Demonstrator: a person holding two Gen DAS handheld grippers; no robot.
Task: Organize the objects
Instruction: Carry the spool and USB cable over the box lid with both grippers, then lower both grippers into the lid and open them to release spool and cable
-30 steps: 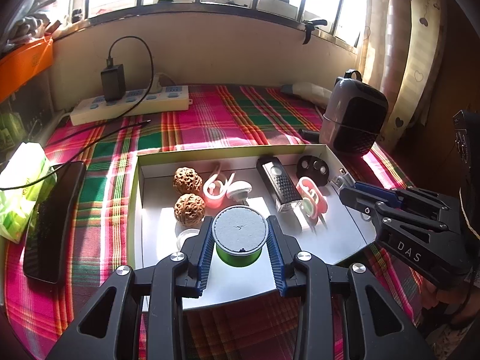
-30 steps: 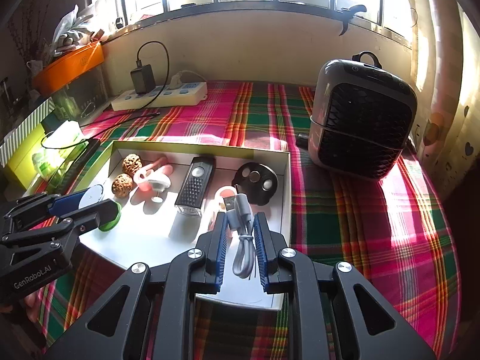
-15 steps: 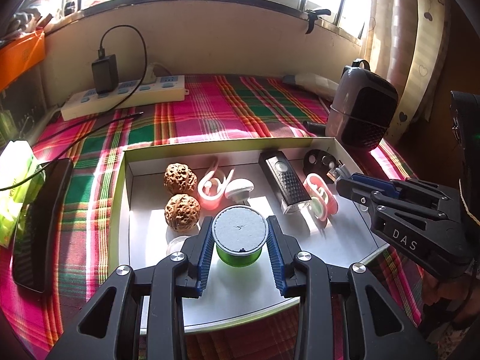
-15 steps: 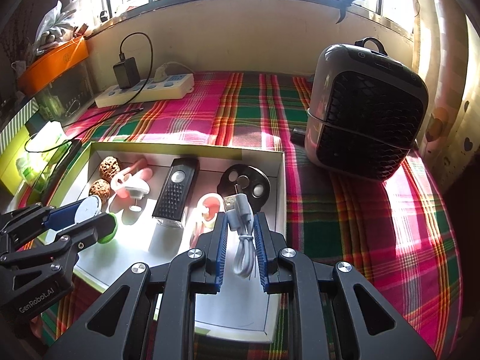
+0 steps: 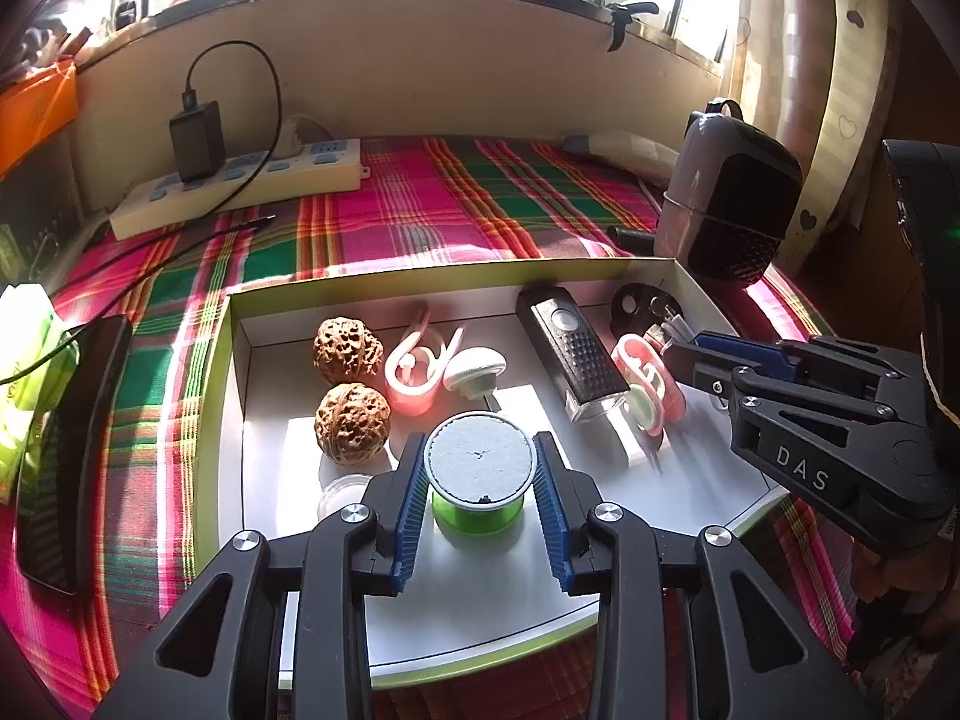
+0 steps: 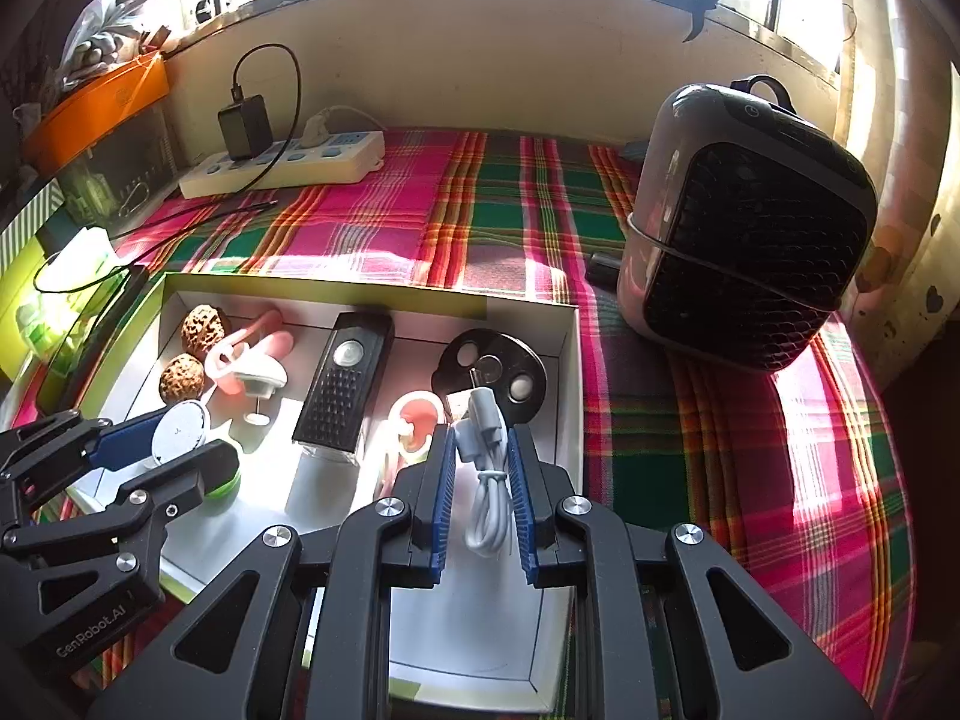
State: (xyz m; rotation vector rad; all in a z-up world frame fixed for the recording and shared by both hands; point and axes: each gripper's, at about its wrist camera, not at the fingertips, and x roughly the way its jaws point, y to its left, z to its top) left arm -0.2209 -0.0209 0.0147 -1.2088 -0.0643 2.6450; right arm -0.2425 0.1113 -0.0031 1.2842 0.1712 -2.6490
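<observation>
Cable [image 6: 487,468], white and coiled, ran lengthwise between the pads of your right claw [image 6: 480,489], plug end forward, pinched over the near right corner of the white tray [image 6: 573,354]. Your left claw [image 5: 480,501] gripped the green spool [image 5: 479,477] upright over the tray's near middle, so each thing already sat inside its own claw, with open tray floor below both.

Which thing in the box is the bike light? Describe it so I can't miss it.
Find the shallow white box on the plaid cloth. Near its back wall, right of centre, lies the bike light, between the white suction hook and a pink clip. It is the only long black block, with a studded top, a round button and a clear end.
</observation>
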